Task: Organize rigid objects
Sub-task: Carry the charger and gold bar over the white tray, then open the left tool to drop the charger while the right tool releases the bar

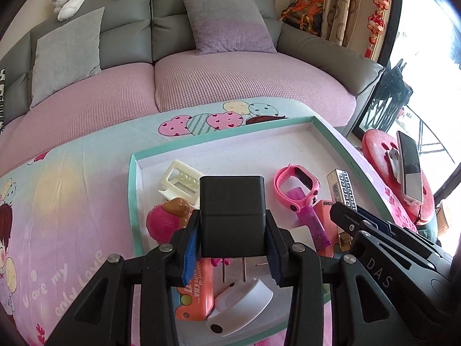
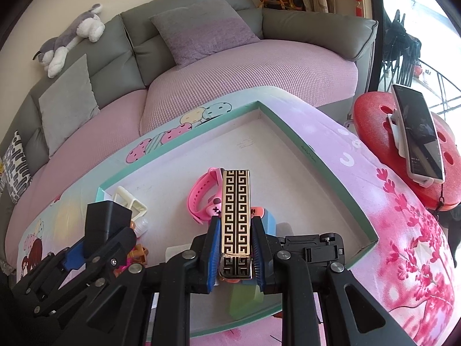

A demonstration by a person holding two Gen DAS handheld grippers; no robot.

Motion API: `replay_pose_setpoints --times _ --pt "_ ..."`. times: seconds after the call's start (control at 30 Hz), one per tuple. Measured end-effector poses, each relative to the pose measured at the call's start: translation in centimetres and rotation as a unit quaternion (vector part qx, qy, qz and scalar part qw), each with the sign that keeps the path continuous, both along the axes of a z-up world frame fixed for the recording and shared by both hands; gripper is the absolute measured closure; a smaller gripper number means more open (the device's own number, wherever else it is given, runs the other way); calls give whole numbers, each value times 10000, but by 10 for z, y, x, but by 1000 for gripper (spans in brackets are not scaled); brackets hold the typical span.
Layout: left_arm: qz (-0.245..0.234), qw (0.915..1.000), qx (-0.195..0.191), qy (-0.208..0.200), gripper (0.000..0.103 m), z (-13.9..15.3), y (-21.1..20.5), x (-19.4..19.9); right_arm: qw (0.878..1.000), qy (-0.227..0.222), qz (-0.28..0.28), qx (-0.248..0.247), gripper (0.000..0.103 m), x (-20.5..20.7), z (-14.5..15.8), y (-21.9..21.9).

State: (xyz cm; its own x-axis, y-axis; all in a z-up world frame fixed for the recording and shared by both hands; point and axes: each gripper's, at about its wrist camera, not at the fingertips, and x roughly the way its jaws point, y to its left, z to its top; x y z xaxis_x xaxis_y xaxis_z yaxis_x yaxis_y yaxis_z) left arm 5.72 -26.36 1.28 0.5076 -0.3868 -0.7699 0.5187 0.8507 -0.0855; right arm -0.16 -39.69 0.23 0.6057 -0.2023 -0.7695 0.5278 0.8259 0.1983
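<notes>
Over the tray [image 1: 135,190] we hold two things at once. Our left gripper [image 1: 232,248] clamps a black charger [image 1: 232,207] by its lower half between the blue pads [image 1: 190,249], its long axis running away from the lens, its two metal prongs [image 1: 234,269] pointing back toward us and down. Our right gripper [image 2: 234,255] clamps a gold-and-black key-patterned box [image 2: 235,219] near its closer end, its long axis also pointing away, tilted up over the tray floor.

Only the left view shows the prongs, an orange knife [image 1: 196,291] lettered "CARROT KNIFE", a white curved piece [image 1: 242,305], a pink ball [image 1: 161,225] and a purple lighter [image 1: 312,219]; the right gripper enters there at the edge, marked "DAS". Only the right view shows a black toy car [image 2: 311,248] and a green block [image 2: 245,300] beneath the box. Both show the pink watch [image 1: 294,187] and cream frame [image 1: 178,181] lying in the tray.

On the cloth [image 1: 72,201] we read "U are my only love". Beyond stand a sofa [image 1: 230,86] and a phone [image 2: 417,132] on a red stool [image 2: 371,121].
</notes>
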Motion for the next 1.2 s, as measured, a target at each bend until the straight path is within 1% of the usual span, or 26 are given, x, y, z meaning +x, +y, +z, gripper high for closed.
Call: replay_pose_setpoints --times 0.67,0.87,1.03,1.2 --pt "54 9999 106 33 60 -2 -1 1 9999 80 51 51 81 5 -6 -1" --pt "58 9999 97 -17 55 2 2 -1 9999 94 47 73 81 4 -7 -2" --pt "175 9997 125 -93 55 10 10 -2 9999 77 62 106 81 4 -7 -3" --pt "420 9989 120 -184 55 19 26 -1 9998 102 84 122 81 4 -9 -2"
